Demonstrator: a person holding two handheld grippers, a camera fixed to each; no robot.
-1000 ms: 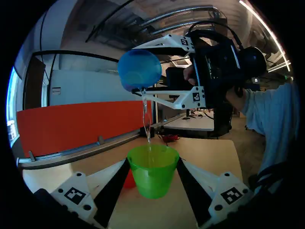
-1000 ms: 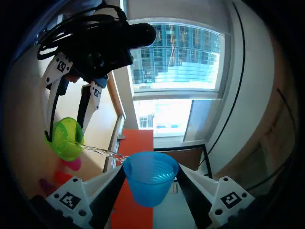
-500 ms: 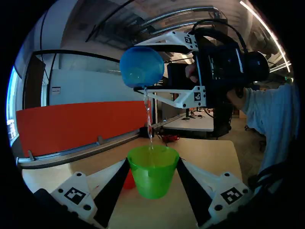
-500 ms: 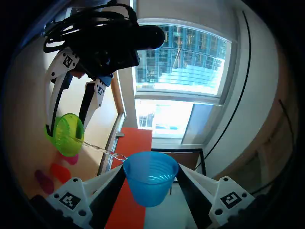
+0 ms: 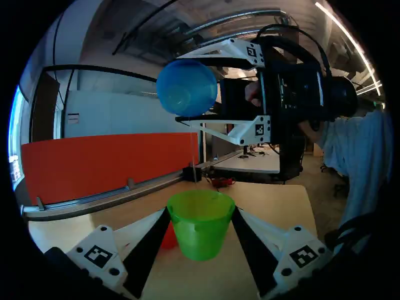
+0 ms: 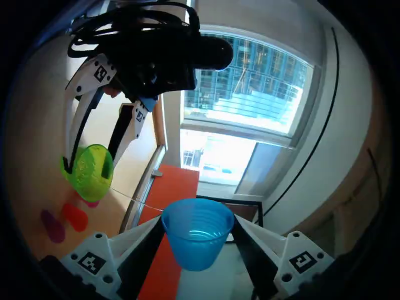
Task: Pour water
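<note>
Two cups: a translucent green plastic cup point(image 5: 201, 230) and a translucent blue plastic cup point(image 5: 184, 86), both lifted clear of the pale wooden table point(image 5: 280, 200).
Left gripper point(image 5: 200, 212): fingers set narrow, one pressing on each side of the green cup. The cup is upright, mouth up.
Right gripper point(image 5: 192, 90): fingers closed in on the blue cup's wall from opposite sides. The cup is tipped onto its side, directly above the green cup and well apart from it.
Thread of water point(image 6: 132, 198): hair-thin, running from the blue cup's rim to the green cup's mouth in the right gripper view. It is not a full stream.
Blue cup contents: a shallow pool shows as a ripple low inside the cup in the right gripper view.
Green cup contents: the level cannot be told through the tinted wall.
Table items: small flat red piece point(image 6: 75, 217) and purple piece point(image 6: 52, 226), lying below the green cup and not involved.
Operator: grey sleeve point(image 5: 360, 150) behind the right gripper.
Progress: judged late in the pour, with most of the transfer done.
Left to do: judged to be draining the last of the water, bringing the blue cup upright, then setting both cups on the table.
</note>
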